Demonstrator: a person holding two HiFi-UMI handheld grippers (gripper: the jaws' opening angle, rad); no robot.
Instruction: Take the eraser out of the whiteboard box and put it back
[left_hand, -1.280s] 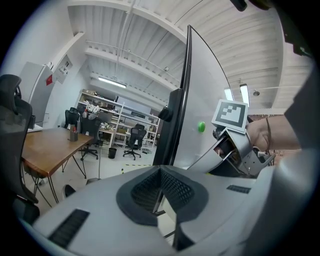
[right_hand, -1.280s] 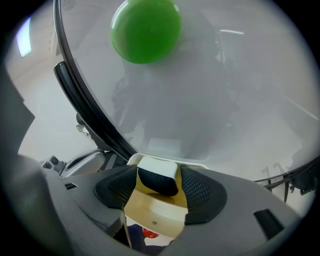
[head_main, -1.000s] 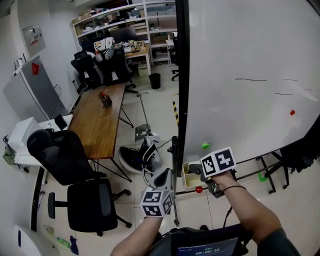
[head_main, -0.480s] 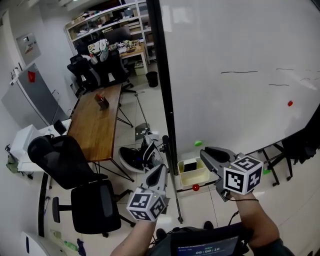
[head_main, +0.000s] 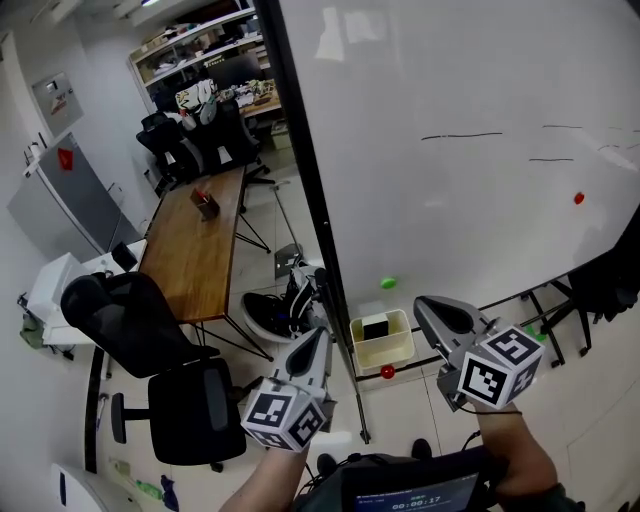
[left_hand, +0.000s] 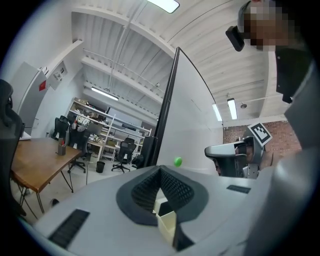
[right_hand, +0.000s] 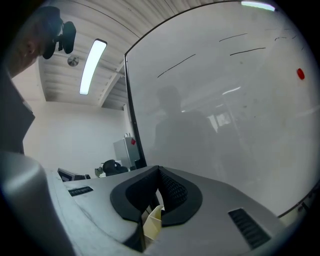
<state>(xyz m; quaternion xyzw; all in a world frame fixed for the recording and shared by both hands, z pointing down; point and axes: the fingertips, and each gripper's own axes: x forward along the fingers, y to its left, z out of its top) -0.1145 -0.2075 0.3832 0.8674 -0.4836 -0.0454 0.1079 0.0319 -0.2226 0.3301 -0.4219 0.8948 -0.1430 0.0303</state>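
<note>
Office floor, pale tile, is being overlooked beside whiteboard, glossy and flat. Box, cream rigid plastic with an open top, is hanging at the whiteboard's lower left corner, and eraser, a dark block, is lying inside it. Jaws of left tool are being held together, empty. Jaws of right tool have just been closing on nothing. Judged: right tool is best being reopened and lowered from above, the eraser being pinched across its narrow sides and lifted clear of the walls.

My head view looks steeply down beside the big white black-framed whiteboard. My left gripper camera sights level past its frame; my right gripper camera faces its surface close. All share it.
</note>
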